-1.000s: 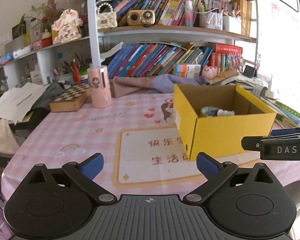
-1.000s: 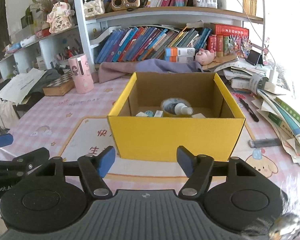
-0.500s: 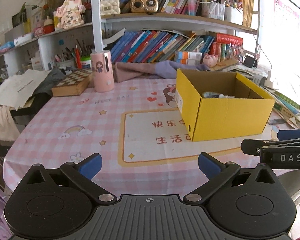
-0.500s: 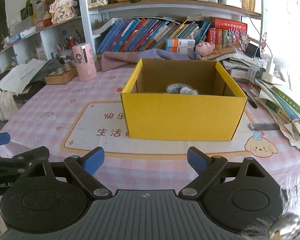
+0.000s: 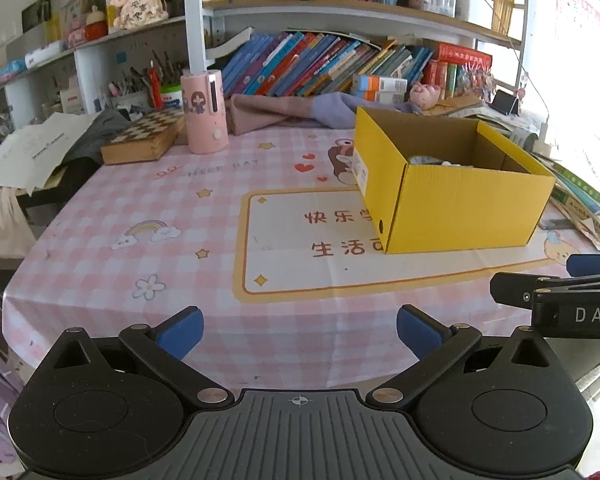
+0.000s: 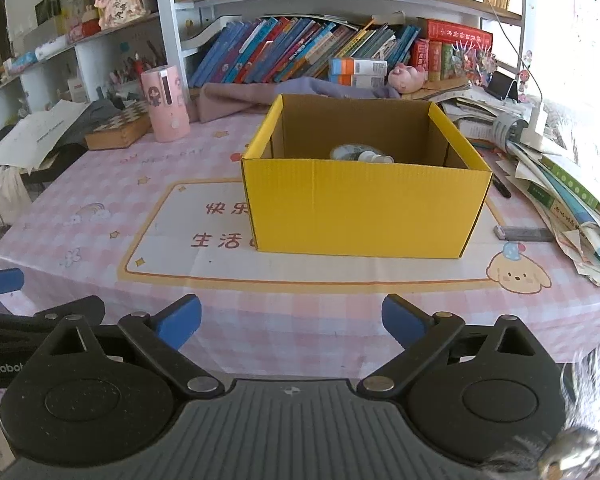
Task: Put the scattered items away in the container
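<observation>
On the pink checked surface (image 6: 100, 200): open yellow cardboard box (image 6: 360, 208), small white-capped bottle (image 6: 374, 157) inside. Left gripper (image 5: 299, 330): jaws wide apart, empty. Right gripper (image 6: 291, 322): jaws opening, nothing between, short of the box.

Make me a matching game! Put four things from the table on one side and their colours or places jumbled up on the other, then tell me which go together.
Things:
1. cardboard box
2. tall cup
3. chessboard
4. spray bottle

Colours or places:
A. pink
B. inside the box
C. yellow
D. brown and white squares

Pairs: 1-C, 2-A, 3-D, 4-B
</observation>
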Demonstrator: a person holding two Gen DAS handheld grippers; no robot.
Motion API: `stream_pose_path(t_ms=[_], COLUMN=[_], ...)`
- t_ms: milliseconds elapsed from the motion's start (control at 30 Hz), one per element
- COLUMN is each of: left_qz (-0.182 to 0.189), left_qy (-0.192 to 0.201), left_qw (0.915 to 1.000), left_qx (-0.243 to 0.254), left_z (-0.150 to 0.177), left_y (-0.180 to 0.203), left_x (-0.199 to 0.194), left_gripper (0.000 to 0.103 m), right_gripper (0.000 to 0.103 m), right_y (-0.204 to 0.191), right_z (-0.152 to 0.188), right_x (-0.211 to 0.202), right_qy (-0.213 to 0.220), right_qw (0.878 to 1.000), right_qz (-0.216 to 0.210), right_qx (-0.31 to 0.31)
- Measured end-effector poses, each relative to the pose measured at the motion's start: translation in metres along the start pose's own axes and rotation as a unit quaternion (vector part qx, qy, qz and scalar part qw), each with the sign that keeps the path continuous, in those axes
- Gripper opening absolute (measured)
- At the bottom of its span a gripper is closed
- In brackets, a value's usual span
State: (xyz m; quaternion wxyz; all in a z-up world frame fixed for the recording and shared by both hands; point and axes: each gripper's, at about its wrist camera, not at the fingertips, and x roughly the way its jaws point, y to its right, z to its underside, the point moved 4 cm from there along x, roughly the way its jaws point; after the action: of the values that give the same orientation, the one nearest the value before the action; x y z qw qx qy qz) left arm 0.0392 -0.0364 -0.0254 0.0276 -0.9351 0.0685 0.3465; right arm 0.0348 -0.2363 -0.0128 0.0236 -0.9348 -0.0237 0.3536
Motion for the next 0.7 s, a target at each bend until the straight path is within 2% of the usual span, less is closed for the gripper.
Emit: stream_pose_path(t_ms=[700], left_qz=[0.006], left_qy=[0.001], left_qw=[1.0000], left_qx=[-0.005], left_z=[-0.0010], left_y=[0.0011], left_x=[-0.0011], left_gripper=[0.103], right_gripper=[0.099], right_y=[0.0037], right_z=[0.0005], right_x=[0.0019], right_qy=[-0.005], right_qw=[1.000], right_qz=[0.004], right_qx=[0.002])
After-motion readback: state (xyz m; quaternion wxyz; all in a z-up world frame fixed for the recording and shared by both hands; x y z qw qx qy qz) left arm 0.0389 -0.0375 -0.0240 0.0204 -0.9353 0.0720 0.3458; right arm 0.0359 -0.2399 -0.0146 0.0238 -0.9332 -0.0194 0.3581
